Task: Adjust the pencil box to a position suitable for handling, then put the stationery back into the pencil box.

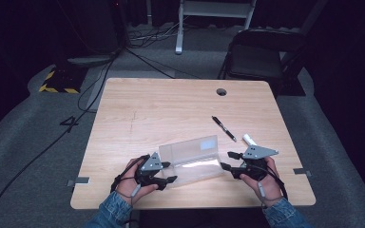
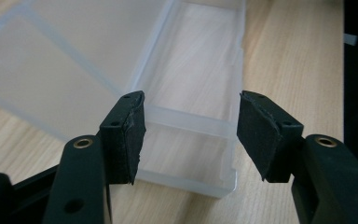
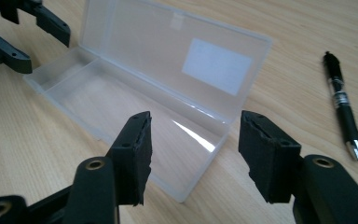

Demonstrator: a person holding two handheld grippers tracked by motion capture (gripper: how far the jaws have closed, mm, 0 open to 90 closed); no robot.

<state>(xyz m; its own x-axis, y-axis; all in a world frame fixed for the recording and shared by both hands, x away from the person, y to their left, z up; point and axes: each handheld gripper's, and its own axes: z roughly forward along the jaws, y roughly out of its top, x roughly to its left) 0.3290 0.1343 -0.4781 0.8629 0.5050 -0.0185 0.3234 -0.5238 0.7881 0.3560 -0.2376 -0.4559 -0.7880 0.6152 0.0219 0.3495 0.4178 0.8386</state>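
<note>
A clear plastic case (image 1: 192,161) lies open on the wooden bench (image 1: 171,104), its lid (image 1: 190,147) standing up along the far side, between the two tools. The left tool (image 1: 171,172) sits at the case's left end, held in the person's left hand (image 1: 130,183). In the left gripper view its jaws stand apart, with the end of the case (image 2: 186,140) lying ahead and just under the gap; one pad (image 2: 133,135) hangs over the case's small end compartment, the other pad is off to the side over bare wood, and neither presses on the plastic. The right tool (image 1: 226,160) sits just off the case's right end, in the right hand (image 1: 261,183). Its jaws are also spread wide with nothing between them; in the right gripper view the case (image 3: 135,93) stretches away ahead of them, with a white label (image 3: 216,65) on the raised lid. A black pen (image 1: 224,128) lies on the bench beyond the right tool, apart from the case, and a small white object (image 1: 248,140) rests just past that tool's grey plate.
</note>
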